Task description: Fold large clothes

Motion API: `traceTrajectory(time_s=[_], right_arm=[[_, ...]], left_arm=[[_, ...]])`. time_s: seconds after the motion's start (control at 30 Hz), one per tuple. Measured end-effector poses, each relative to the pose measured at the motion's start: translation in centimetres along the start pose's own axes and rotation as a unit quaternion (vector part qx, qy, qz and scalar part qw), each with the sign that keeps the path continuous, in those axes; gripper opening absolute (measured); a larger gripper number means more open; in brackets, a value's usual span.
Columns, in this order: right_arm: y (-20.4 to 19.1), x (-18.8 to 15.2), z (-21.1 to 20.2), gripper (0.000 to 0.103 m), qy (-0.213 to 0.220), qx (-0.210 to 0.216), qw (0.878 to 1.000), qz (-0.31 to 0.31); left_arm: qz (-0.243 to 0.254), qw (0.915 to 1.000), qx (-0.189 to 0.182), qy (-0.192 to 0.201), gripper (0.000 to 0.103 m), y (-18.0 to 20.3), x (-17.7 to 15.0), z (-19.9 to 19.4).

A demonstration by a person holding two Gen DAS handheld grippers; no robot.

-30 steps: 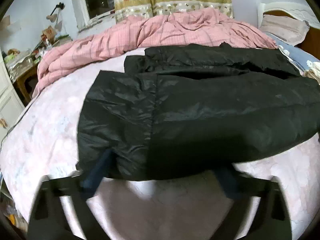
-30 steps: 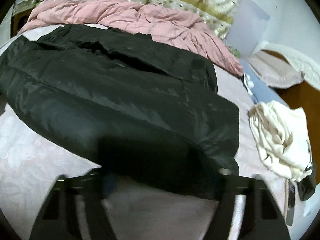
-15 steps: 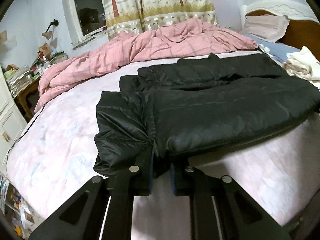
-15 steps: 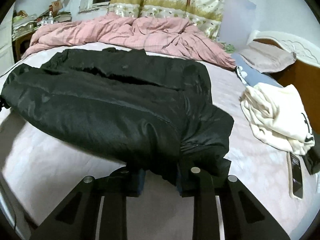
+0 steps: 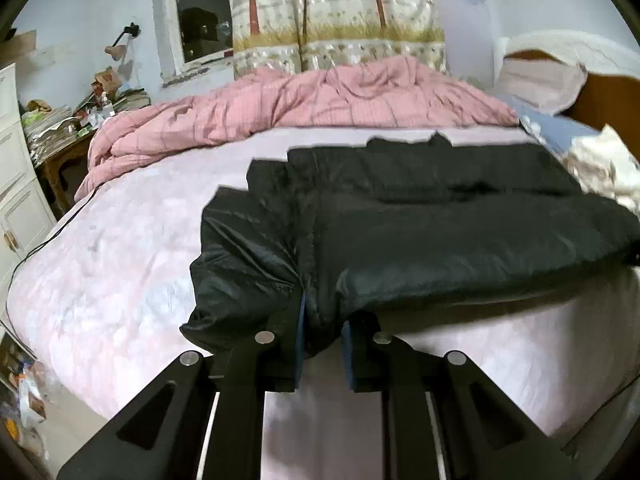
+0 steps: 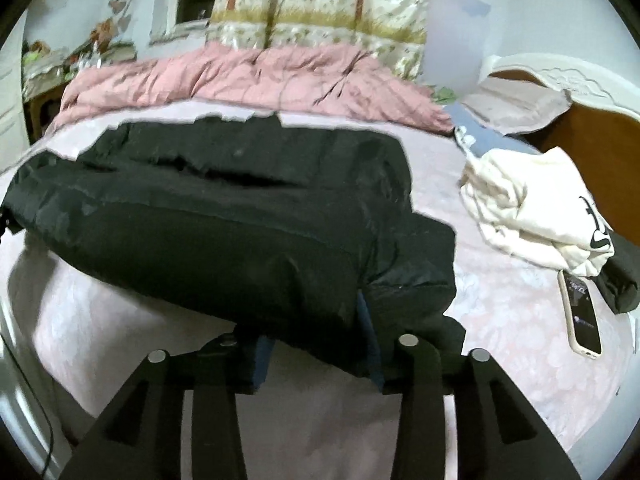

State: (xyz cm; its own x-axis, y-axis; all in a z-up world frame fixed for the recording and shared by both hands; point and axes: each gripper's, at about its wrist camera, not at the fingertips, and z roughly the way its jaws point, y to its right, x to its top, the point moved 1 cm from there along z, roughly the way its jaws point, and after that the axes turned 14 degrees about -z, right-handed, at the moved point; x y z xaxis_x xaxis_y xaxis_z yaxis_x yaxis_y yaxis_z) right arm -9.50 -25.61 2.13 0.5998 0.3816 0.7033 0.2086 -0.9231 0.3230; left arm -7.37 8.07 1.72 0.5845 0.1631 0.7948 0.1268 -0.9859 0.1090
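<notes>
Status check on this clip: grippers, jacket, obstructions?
Left gripper pinching black puffer jacket hem, jaws easing open. Right gripper opening, hem between. White phone right of the jacket.

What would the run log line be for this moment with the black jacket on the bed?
task: fold large clothes | left gripper: opening, black jacket hem between pads | right gripper: opening, jacket hem between pads | jacket: near edge lifted off bed

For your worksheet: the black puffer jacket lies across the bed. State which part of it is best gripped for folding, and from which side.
Grip the black puffer jacket along its thick near hem, coming from the near bedside. That edge bulges toward the cameras, giving pinchable bunches. The left gripper already pinches one bunch; the right gripper, jaws opening, has another between them.
</notes>
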Motion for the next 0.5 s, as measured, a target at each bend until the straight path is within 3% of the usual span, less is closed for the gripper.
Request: traceTrajectory(time_s=[0.23, 0.37, 0.5], right_arm=[[2.1, 6.4, 1.2, 0.044, 0.067, -0.037, 0.997, -0.006], [3.5, 10.6, 5.0, 0.044, 0.078, -0.041, 0.996, 0.008], [4.4, 14.2, 9.9, 0.044, 0.060, -0.044, 0.997, 0.015]], left_arm=[[-0.003, 0.9987, 0.003, 0.051, 0.016, 1.3, 5.5, 1.4], [-0.032, 0.9986, -0.003, 0.041, 0.016, 1.7, 10.2, 4.3], [-0.036, 0.9987, -0.006, 0.035, 0.016, 2.4, 13.5, 9.0]])
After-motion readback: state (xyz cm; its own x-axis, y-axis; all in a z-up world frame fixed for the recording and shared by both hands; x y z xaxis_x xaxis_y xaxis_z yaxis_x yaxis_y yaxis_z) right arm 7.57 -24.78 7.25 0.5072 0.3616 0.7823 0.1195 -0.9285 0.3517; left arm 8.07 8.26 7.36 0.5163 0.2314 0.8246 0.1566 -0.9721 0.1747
